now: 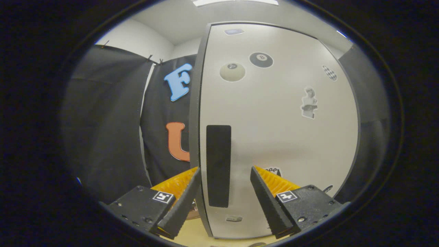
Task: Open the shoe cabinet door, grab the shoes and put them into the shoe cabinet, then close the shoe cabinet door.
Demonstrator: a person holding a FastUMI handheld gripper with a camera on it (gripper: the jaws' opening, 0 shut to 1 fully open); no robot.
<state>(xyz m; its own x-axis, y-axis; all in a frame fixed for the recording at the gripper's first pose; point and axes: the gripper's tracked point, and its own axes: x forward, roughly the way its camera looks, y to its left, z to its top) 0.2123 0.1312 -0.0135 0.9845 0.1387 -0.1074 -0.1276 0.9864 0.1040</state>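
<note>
**Two fingers straddle the cabinet door's handle**

Two fingers of the gripper [224,171] stand apart, one on each side of the dark vertical handle [218,166] on the shoe cabinet door [274,137], and neither one presses on it. The left finger sits just off the door's free edge, against the dark frame strip there; the right finger lies over the pale door face, to the right of the handle. The door looks shut or nearly so, though I cannot tell for certain. Above the handle, several stickers dot the door: a pale ball [232,71], a black eight-ball [261,59], a small bust figure [309,102] and a checkered patch [329,72]. Left of the door hangs the booth's black cloth wall [103,130]. Below the door, a light floor [192,235] shows between the fingers.
</note>
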